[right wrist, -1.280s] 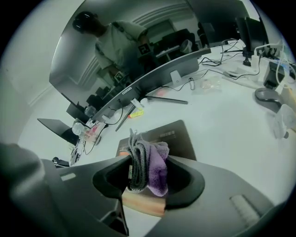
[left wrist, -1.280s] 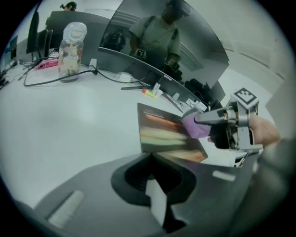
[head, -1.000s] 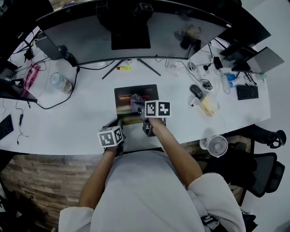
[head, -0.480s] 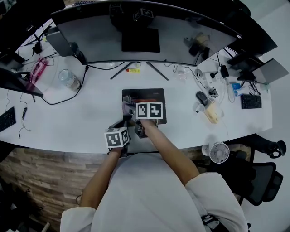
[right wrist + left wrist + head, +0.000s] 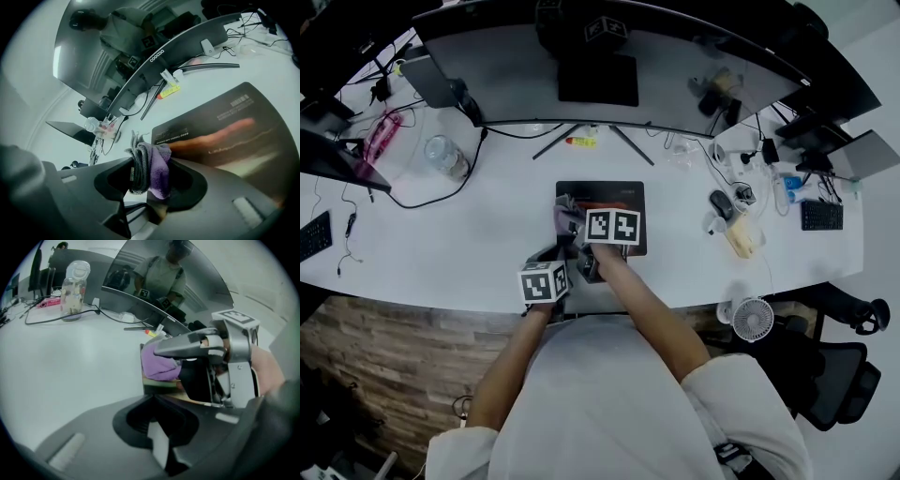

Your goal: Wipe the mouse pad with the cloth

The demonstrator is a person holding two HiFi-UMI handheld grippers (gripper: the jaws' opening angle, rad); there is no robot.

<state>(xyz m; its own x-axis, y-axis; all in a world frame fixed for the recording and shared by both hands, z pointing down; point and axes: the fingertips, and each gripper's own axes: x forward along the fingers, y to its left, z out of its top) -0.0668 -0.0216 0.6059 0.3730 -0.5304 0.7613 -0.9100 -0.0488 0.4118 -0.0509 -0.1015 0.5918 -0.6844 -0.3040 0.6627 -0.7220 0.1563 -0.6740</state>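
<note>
R gripper [image 5: 151,183] is clamped on the purple cloth [image 5: 158,169] at the mouse pad [image 5: 229,136] left edge. L gripper [image 5: 157,430] has jaws together w/ nothing in them, by the pad's near corner.

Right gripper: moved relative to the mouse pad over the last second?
Yes. The right gripper, shut on the cloth, slid left across the mouse pad, toward its left edge.
</note>
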